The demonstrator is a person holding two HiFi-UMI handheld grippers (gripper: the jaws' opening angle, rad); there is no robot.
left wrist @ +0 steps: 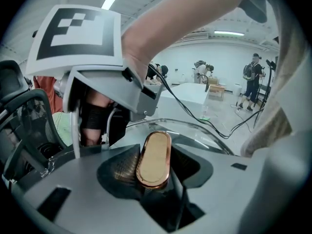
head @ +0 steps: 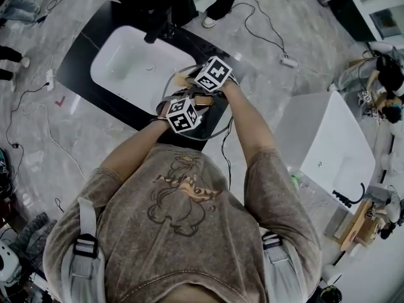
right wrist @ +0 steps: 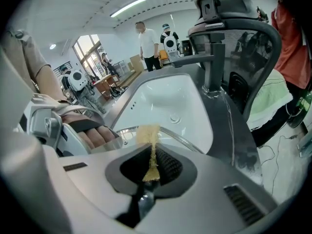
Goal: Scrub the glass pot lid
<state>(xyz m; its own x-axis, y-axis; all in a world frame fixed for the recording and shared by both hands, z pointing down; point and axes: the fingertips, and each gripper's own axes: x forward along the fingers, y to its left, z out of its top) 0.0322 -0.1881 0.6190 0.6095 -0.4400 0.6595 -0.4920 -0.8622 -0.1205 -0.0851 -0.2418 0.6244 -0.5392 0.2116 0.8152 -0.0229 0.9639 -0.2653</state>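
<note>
I see lid handle tan, copper rim | scrub pad yellow | sink white | bench black | marker cube black-white squares

We saw bright, even light from ceiling strip lamps, casting only soft shadows. Both gripper views bent strongly and were dark at their round edges, the nearest foreground soft. The glass pot lid carried faint reflections.

White sink set in a black counter. Black faucet at the sink's far rim, with a mesh chair beyond it. White cabinet well right of the sink. Cable and power strip on the floor, right of the sink.
</note>
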